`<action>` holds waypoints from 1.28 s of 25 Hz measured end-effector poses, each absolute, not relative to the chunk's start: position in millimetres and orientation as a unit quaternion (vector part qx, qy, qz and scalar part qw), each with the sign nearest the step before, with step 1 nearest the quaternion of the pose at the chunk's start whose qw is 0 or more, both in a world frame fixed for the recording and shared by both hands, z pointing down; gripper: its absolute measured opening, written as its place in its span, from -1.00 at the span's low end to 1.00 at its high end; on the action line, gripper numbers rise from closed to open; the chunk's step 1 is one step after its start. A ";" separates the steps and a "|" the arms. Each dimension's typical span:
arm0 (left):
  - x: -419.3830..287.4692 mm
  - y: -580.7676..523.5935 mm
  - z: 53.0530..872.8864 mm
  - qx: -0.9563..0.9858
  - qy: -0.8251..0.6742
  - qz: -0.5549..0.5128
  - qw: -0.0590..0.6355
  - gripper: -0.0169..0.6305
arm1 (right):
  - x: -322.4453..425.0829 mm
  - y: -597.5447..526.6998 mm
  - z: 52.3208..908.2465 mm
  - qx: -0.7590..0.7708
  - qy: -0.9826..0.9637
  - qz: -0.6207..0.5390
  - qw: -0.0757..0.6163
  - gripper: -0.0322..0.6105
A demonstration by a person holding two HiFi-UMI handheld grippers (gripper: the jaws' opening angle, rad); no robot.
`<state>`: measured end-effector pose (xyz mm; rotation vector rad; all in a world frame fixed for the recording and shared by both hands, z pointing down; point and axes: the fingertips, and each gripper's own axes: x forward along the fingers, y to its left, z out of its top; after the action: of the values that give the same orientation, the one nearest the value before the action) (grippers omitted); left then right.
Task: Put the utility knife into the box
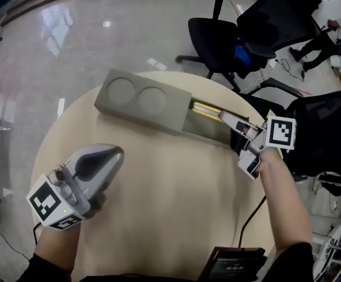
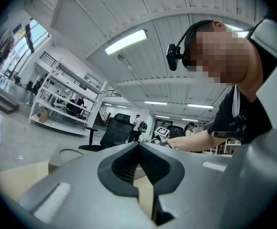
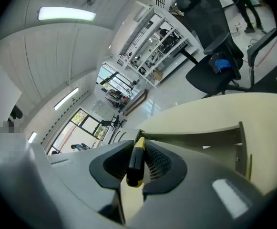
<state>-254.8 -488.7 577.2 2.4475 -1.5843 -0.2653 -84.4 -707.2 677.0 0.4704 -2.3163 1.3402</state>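
A yellow and black utility knife [image 3: 136, 162] sits clamped between the jaws of my right gripper [image 3: 137, 149]. In the head view the knife [image 1: 207, 110] reaches from the right gripper [image 1: 236, 121] into the open slot of the grey-green box [image 1: 158, 107], which lies across the far part of the round table [image 1: 176, 216]. The box has two round recesses at its left end. My left gripper [image 1: 103, 157] rests low over the table's left side, away from the box, its jaws shut [image 2: 139, 149] with nothing between them.
Black office chairs [image 1: 240, 34] stand beyond the table's far right edge. A dark device with a display [image 1: 232, 264] lies at the table's near edge, with a cable running to it. The glossy floor spreads to the left.
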 end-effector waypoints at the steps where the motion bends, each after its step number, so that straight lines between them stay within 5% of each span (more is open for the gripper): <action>1: -256.0 -488.6 583.6 0.830 -0.539 -0.088 0.110 -0.95 | -90.8 -707.1 680.8 0.160 -0.832 0.485 0.217 -0.62; 12: -250.7 -491.4 600.8 0.839 -0.528 -0.088 0.103 -0.95 | -115.0 -712.6 708.4 0.146 -0.811 0.495 0.275 -0.59; 20: -247.2 -490.0 608.4 0.843 -0.517 -0.092 0.115 -0.95 | -105.1 -710.7 709.5 0.197 -0.807 0.459 0.314 0.23; 25: -243.8 -488.8 618.1 0.844 -0.514 -0.091 0.124 -0.95 | -103.1 -708.0 708.9 0.216 -0.812 0.438 0.319 0.47; 32: -251.4 -487.1 625.8 0.841 -0.520 -0.084 0.124 -0.95 | -103.1 -706.4 702.0 0.209 -0.830 0.401 0.326 0.53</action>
<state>-251.4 -487.1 625.8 2.4520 -1.5166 -0.2461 -103.1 -706.4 702.0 0.5474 -2.1753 1.0504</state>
